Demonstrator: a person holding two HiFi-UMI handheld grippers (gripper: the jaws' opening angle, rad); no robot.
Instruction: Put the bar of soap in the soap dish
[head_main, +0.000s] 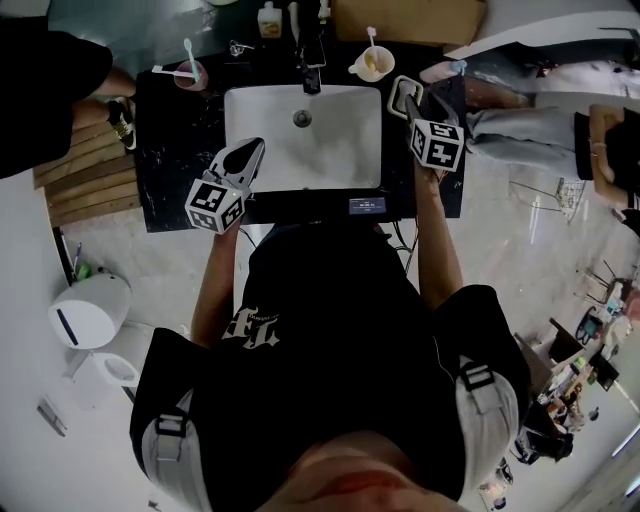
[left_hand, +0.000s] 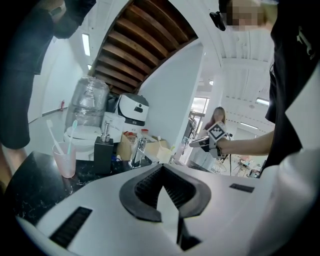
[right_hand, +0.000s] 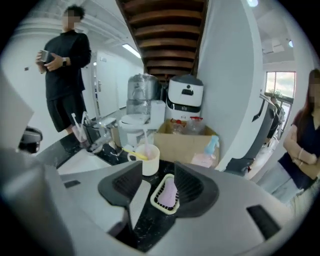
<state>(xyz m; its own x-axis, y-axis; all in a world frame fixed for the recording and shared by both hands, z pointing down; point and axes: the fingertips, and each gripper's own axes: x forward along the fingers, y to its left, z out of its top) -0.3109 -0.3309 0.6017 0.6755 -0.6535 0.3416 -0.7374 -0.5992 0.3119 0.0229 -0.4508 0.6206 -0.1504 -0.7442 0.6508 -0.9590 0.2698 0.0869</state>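
A lilac bar of soap (right_hand: 169, 192) lies in a cream slotted soap dish (right_hand: 155, 199) on the black counter (right_hand: 150, 222), next to a white mug (right_hand: 148, 159). My right gripper (right_hand: 161, 186) hangs above the dish, open, its pads apart and off the soap. In the head view the right gripper (head_main: 403, 92) is over the counter right of the sink (head_main: 300, 150) and hides the dish. My left gripper (head_main: 252, 150) hovers over the basin's left part. Its pads (left_hand: 150, 182) meet at the tips with nothing between them, so the left gripper (left_hand: 161, 170) is shut.
A pink cup (head_main: 190, 73) with toothbrushes stands at the back left of the counter, a black dispenser (left_hand: 102, 152) beside it, and the faucet (head_main: 310, 70) is behind the basin. A cardboard box (right_hand: 185, 140) sits beyond the mug. A person in black (right_hand: 65, 75) stands at the left.
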